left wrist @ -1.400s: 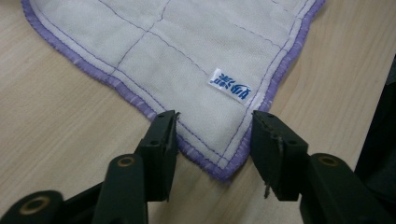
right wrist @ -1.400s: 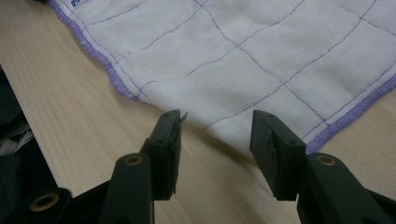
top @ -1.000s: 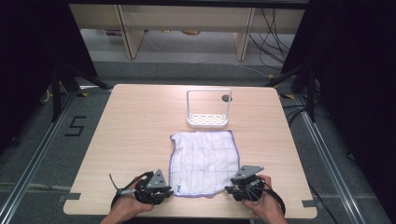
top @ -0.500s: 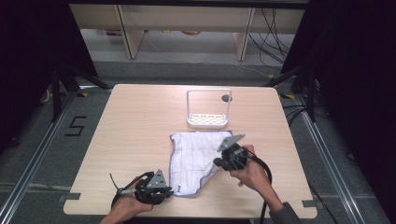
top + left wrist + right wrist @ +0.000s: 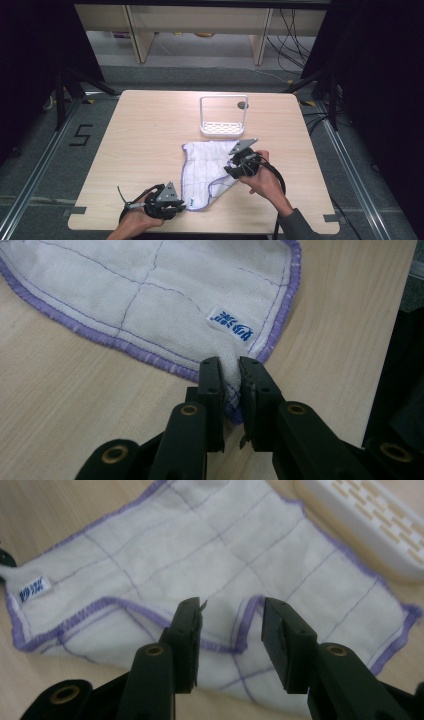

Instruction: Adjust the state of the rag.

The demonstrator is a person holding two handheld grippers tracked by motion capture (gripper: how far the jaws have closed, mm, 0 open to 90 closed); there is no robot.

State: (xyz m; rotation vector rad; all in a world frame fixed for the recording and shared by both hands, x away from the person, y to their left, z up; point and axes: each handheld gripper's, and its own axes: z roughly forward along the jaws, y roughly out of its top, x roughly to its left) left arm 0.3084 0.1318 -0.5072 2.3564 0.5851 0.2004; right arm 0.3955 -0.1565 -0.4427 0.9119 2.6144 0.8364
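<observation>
Folding of the cloth [image 5: 207, 167] looks to be the work in hand; it lies on the table [image 5: 140, 140], its far edge just short of the white rack [image 5: 223, 117].

Left gripper [image 5: 231, 385]: jaws clenched on the near corner of the cloth, purple hem pinched between them, the blue label [image 5: 231, 324] lying just ahead of the tips. Judgement: this corner is held as an anchor, so the sheet cannot slide while the other side is turned over.

Right gripper [image 5: 231, 622]: jaws apart and grasping nothing; they have just been opening. Directly ahead of and below the gap sits a folded-over corner [image 5: 250, 611], its hem making a peak on top of the main sheet. In the high view this gripper [image 5: 239, 166] hovers over the cloth's right part, and the right edge now runs slantwise toward the left gripper [image 5: 175, 206]. Judgement: the corner was laid there on purpose as the first diagonal fold, and the release lets it settle flat.

Rack stands beyond the right jaws, apart from the fold and clear of the work.

Risk, judged: the fold is loose and unpressed; any tug from the anchored corner could spring it open.
</observation>
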